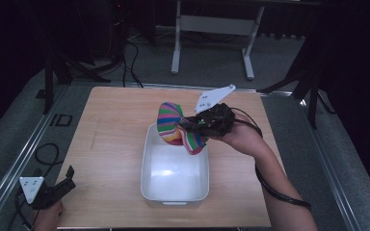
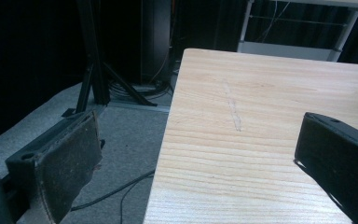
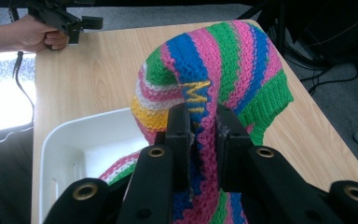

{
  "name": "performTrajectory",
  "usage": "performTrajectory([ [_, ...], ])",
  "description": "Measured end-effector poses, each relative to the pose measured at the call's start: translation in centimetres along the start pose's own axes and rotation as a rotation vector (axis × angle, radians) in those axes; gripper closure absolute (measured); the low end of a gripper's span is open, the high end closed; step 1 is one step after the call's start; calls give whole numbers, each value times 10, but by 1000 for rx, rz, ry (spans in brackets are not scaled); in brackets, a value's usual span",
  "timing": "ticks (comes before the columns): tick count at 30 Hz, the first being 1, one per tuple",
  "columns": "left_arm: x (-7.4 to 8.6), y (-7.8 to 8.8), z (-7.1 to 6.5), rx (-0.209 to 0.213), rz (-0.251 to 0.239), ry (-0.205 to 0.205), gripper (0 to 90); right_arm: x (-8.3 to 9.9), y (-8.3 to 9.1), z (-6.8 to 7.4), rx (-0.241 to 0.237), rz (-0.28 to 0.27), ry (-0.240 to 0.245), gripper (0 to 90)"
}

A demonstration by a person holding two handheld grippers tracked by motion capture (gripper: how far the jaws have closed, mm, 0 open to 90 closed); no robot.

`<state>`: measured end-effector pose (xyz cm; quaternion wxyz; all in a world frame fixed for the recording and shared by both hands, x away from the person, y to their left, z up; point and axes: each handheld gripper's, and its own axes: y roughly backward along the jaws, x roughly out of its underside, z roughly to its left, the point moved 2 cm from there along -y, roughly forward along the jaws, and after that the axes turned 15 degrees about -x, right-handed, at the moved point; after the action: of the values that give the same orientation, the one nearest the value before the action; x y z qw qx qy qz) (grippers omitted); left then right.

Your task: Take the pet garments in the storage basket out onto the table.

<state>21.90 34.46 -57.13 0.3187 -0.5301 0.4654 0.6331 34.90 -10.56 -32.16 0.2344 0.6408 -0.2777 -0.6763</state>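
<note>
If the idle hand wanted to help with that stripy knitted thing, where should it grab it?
Probably the free upper fold of the rainbow-striped knitted cloth, coming from the table's left side. That lobe stands clear above the white plastic tub, while the right gripper already pinches the middle.

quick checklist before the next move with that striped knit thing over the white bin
1. Grip: right gripper has its jaws closed on a fold of the striped knit piece - ok.
2. Knit piece off the table: it hangs from the jaws, bunched, above the far edge of the white bin - ok.
3. Lowest end of the knit piece: whether it touches the bin's rim or hangs free - cannot tell.
4. Bin interior: nothing lying in the part that shows - ok.
5. Left gripper: jaws apart with nothing between them, at the table's near left corner, away from the bin - ok.
6. Right gripper's cable: loops beside the forearm, away from the bin - ok.
</note>
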Motion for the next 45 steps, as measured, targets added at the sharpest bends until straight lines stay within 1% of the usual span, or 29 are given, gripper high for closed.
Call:
performTrajectory([
  [2, 0, 0, 0, 0, 0, 0, 9, 2, 2, -1, 5, 3, 1, 783],
  [3, 0, 0, 0, -1, 0, 0, 9, 6, 7, -3, 17, 6, -7, 783],
  [7, 0, 0, 0, 0, -1, 0, 9, 16, 15, -8, 39, 5, -25, 783],
  [8, 0, 0, 0, 0, -1, 0, 9, 16, 15, -8, 39, 5, -25, 783],
  [9, 0, 0, 0, 0, -2, -1, 9, 22, 20, -10, 48, 10, -38, 783],
  [14, 0, 0, 0, -1, -3, -1, 9, 35, 31, -13, 69, 12, -58, 783],
  [15, 0, 0, 0, -2, -3, -3, 9, 42, 37, -15, 80, 10, -68, 782],
  [18, 0, 0, -1, -3, -3, -4, 9, 53, 47, -17, 101, 1, -86, 782],
  [23, 0, 0, -1, -3, -2, -5, 9, 75, 65, -22, 141, 2, -130, 782],
  [31, 0, 0, -1, -5, -2, -4, 9, 104, 92, -27, 194, -27, -191, 782],
  [33, 0, 0, -1, -5, -2, -5, 9, 108, 94, -28, 201, -33, -196, 782],
  [35, 0, 0, -1, -4, -2, -6, 10, 117, 95, -30, 211, -31, -215, 782],
  [39, 0, 0, -1, -6, -2, -7, 9, 131, 89, -35, 234, -38, -232, 782],
  [41, 0, 0, -1, -6, -2, -5, 9, 139, 83, -40, 234, -36, -241, 782],
  [45, 0, 0, -1, -4, -3, -6, 9, 155, 68, -47, 236, -8, -268, 782],
])
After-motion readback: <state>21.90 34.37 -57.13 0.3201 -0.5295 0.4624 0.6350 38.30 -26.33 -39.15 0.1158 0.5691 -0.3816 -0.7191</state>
